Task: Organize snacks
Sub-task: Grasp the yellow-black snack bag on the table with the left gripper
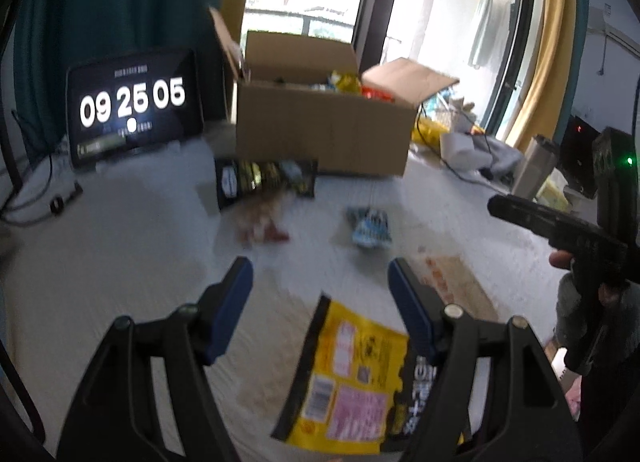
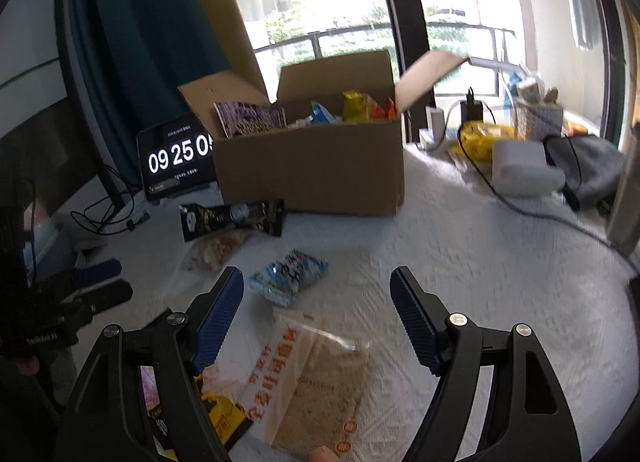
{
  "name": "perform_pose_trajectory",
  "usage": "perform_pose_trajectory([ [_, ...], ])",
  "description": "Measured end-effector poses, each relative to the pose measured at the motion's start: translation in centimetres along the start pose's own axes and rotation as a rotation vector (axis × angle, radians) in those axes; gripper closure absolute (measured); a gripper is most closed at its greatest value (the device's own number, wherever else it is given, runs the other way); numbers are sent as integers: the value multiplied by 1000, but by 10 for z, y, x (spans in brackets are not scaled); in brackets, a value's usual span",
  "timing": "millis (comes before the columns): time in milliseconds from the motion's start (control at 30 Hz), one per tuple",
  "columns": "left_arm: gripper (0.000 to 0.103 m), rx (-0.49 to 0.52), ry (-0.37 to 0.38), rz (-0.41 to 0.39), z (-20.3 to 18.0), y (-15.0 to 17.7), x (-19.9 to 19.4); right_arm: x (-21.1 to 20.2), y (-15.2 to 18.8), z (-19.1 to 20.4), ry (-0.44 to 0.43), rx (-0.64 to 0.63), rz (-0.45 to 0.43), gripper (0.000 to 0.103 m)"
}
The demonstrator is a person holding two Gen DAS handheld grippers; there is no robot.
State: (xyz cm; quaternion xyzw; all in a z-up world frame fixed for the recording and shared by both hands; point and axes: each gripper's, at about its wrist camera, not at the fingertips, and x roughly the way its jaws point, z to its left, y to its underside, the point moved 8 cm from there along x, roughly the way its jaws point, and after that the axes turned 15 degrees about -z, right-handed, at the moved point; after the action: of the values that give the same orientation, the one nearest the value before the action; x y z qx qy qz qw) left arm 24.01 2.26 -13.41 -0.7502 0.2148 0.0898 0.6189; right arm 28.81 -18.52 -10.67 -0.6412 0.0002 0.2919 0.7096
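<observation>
In the left wrist view, the left gripper point(image 1: 320, 286) is hovering with its jaws standing wide apart and nothing pressed between the blue pads. A yellow snack packet point(image 1: 348, 378) is lying on the white counter point(image 1: 120, 262) beneath it, close against the inner side of the right-hand finger; whether the two are touching is unclear. Further off, a blue-and-white packet point(image 1: 370, 229) and a clear bag of reddish pieces point(image 1: 262, 221) are lying apart on the counter, and a black packet point(image 1: 266, 178) is resting just before the open cardboard box point(image 1: 324, 133), which is holding several snacks. A tablet showing a clock point(image 1: 134, 105) is standing to the left of the box. At the right edge, the right gripper point(image 1: 496, 206) is reaching in, held by a hand point(image 1: 600, 290).

In the right wrist view, the right gripper point(image 2: 316, 282) is likewise spread open and holding nothing. Below it, a clear packet with orange lettering point(image 2: 316, 378) is lying flat on the counter point(image 2: 500, 262), and the yellow snack packet point(image 2: 222, 412) is peeking out beside the left-hand finger. The blue-and-white packet point(image 2: 290, 274) is sitting just ahead, the black packet point(image 2: 232, 218) beyond it near the cardboard box point(image 2: 312, 169). The left gripper point(image 2: 114, 280) is showing at the left edge.
</observation>
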Motion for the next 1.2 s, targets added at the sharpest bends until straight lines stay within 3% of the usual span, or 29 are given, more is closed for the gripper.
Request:
perform_pose_trajectory([
  [333, 31, -14, 66, 90, -19, 46, -6, 11, 53, -9, 28, 73, 132, 19],
  [400, 28, -3, 75, 95, -25, 51, -10, 14, 62, -10, 38, 82, 159, 19],
  [467, 16, -8, 97, 95, -31, 53, -13, 15, 68, -10, 41, 90, 175, 19],
  [633, 14, 29, 107, 115, -39, 60, -14, 20, 81, -7, 45, 93, 222, 19],
  [833, 14, -7, 63, 125, -23, 68, -23, 3, 81, -5, 53, 89, 211, 19],
  [1000, 14, -32, 43, 187, -17, 87, -19, -20, 89, 4, 38, 86, 232, 19],
  [1200, 14, 8, 93, 223, -40, 98, -16, -43, 99, 19, 10, 86, 262, 19],
])
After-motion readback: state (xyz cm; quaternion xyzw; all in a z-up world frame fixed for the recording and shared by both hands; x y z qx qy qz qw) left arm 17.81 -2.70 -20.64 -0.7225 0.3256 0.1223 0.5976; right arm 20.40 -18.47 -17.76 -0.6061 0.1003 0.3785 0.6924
